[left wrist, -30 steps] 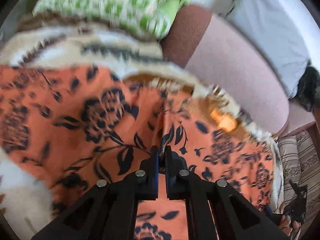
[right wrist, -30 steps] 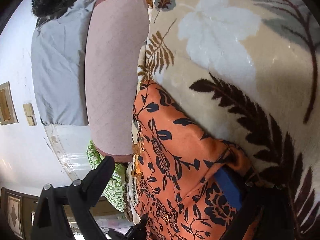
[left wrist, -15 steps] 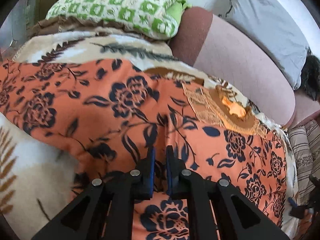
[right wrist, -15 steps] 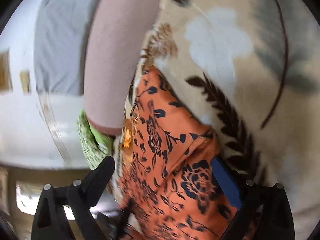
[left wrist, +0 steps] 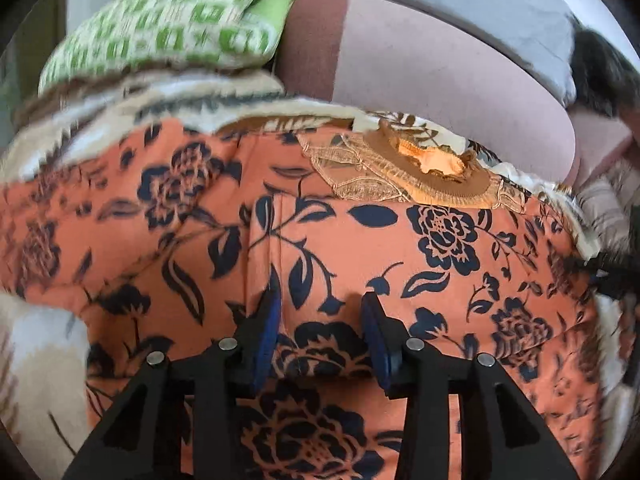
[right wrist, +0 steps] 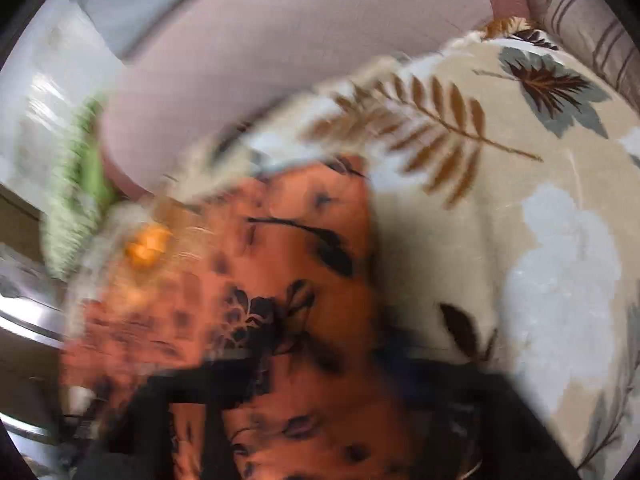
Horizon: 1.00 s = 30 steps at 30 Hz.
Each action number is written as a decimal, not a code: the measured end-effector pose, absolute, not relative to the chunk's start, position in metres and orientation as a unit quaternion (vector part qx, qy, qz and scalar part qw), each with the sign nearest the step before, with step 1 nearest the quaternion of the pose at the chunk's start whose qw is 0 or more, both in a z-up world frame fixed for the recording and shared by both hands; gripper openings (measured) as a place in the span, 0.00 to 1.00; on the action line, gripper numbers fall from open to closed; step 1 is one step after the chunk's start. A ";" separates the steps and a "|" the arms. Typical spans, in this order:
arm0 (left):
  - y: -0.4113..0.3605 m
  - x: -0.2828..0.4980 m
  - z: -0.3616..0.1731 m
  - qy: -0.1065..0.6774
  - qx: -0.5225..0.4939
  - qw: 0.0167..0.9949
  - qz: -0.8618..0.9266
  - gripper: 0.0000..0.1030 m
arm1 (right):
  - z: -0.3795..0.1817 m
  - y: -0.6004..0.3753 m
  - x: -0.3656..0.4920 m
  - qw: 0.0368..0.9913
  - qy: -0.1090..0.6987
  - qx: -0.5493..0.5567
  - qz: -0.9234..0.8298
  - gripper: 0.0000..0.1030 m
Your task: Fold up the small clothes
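An orange garment with a dark blue flower print (left wrist: 360, 240) lies spread on a beige leaf-pattern blanket (left wrist: 44, 360). Its gold-trimmed neckline (left wrist: 400, 172) points toward the pink bolster. My left gripper (left wrist: 320, 304) is open just above the cloth, its blue pads apart, holding nothing. In the right wrist view the picture is badly blurred. The garment (right wrist: 288, 264) fills the lower left there, and my right gripper (right wrist: 320, 364) sits over its edge. Its fingers are smeared dark shapes set wide apart.
A pink bolster (left wrist: 440, 68) runs along the far side of the blanket, with a green-and-white patterned pillow (left wrist: 172, 28) at the far left and a grey pillow (left wrist: 500, 0) behind. The bolster (right wrist: 280, 52) and blanket (right wrist: 520, 200) also show in the right wrist view.
My left gripper has opened and let go of the cloth, which now lies flatter. The right wrist view has swung round quickly and blurred.
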<state>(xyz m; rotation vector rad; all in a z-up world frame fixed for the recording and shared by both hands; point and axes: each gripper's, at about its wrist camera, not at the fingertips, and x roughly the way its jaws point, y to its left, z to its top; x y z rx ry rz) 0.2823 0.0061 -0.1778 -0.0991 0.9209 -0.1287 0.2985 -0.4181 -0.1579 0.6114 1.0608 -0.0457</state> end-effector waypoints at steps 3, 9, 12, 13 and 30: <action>0.007 0.283 -0.179 0.441 -0.044 0.894 -0.069 0.41 | -0.164 -0.440 0.284 0.809 0.469 0.354 -0.031 0.26; 0.013 0.278 -0.173 0.442 -0.049 0.893 -0.076 0.41 | -0.136 -0.450 0.247 0.817 0.426 0.383 -0.070 0.50; 0.027 0.272 -0.166 0.444 -0.090 0.888 -0.079 0.41 | -0.122 -0.417 0.240 0.825 0.427 0.368 0.037 0.69; 0.034 0.268 -0.162 0.442 -0.105 0.887 -0.081 0.43 | -0.128 -0.403 0.242 0.821 0.447 0.347 0.077 0.70; 0.413 0.195 -0.137 0.293 -0.465 0.827 0.120 0.66 | -0.110 -0.313 0.139 0.856 0.433 0.276 0.058 0.71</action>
